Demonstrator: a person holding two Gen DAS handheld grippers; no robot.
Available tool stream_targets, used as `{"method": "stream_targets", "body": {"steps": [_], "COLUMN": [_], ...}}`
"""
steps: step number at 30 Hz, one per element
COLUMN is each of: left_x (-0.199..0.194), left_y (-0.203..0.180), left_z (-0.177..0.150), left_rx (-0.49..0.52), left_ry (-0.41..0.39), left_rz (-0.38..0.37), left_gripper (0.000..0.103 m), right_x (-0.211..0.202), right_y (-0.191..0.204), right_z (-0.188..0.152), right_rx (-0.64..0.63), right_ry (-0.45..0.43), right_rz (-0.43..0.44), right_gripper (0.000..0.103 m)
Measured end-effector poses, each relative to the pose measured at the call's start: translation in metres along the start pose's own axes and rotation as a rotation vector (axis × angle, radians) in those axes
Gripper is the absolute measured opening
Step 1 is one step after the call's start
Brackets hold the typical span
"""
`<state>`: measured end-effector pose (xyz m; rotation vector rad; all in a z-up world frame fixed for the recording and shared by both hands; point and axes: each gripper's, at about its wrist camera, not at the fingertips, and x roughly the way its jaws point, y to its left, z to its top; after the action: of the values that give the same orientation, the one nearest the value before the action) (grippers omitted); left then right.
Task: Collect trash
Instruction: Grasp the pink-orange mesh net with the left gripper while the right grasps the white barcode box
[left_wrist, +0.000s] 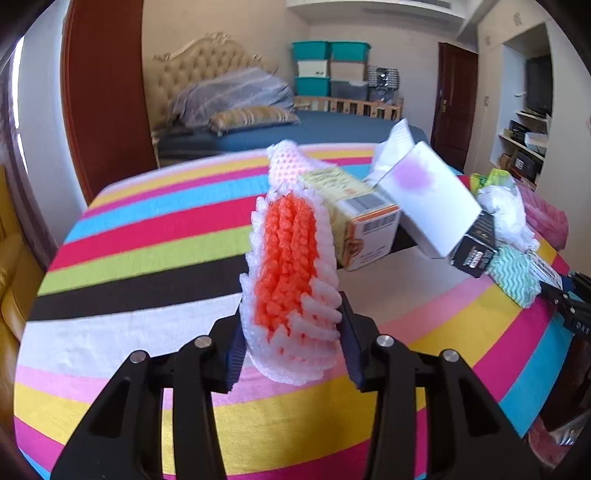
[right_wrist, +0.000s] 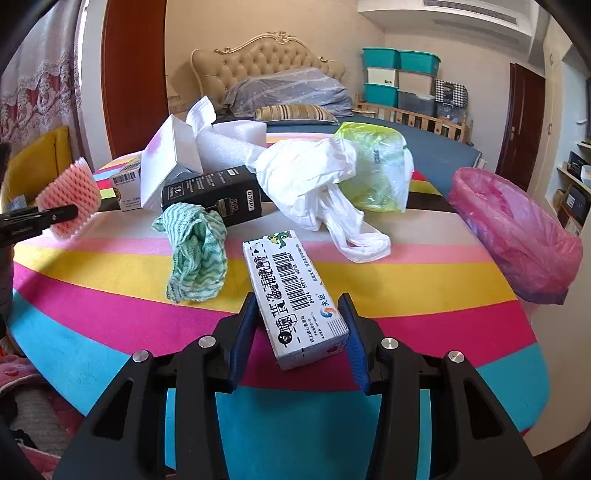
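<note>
While the left gripper (left_wrist: 291, 354) has its jaws closed on a foam net sleeve (left_wrist: 290, 280), white outside and orange inside, the sleeve stands upright above the striped worktop (left_wrist: 147, 258). Seen from the right wrist, the same sleeve looks pink at the far left edge, pinched by the black arm of that gripper.

Over on the right, the right gripper (right_wrist: 299, 339) has its jaws pressed against both long sides of a small white carton (right_wrist: 293, 295) printed with a barcode; the carton's near end sits between the blue pads and its far end points away across the worktop.

Just left of the carton lies a crumpled green-and-white cloth (right_wrist: 195, 254). Behind the cloth a black box (right_wrist: 218, 195) lies on its side, with a tilted white box (right_wrist: 166, 162) and a yellow box (left_wrist: 354, 214) to its left. A white plastic bag (right_wrist: 314, 188) sprawls right of the black box, touching a yellow-green bag (right_wrist: 376, 170) farther back. At the right edge of the worktop sits a bin lined with a pink bag (right_wrist: 517, 229). A bed (right_wrist: 424, 147) fills the far room.
</note>
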<state>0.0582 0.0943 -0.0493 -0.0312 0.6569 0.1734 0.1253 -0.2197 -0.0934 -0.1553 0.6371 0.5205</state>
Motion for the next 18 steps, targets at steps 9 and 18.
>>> {"method": "stream_targets", "body": {"steps": [9, 18], "left_x": [-0.027, -0.023], "left_y": [-0.043, -0.097], "left_z": [0.003, 0.003], "left_rx": [0.095, 0.183], "left_ry": [-0.085, -0.073], "left_rz": [-0.077, -0.187], "left_gripper": [0.042, 0.043], "right_x": [-0.009, -0.029], "right_y": [-0.006, 0.007], "right_z": [-0.001, 0.009], "right_rx": [0.03, 0.039], "right_ry": [-0.029, -0.082], "right_rz": [-0.002, -0.004], "right_gripper": [0.043, 0.043]}}
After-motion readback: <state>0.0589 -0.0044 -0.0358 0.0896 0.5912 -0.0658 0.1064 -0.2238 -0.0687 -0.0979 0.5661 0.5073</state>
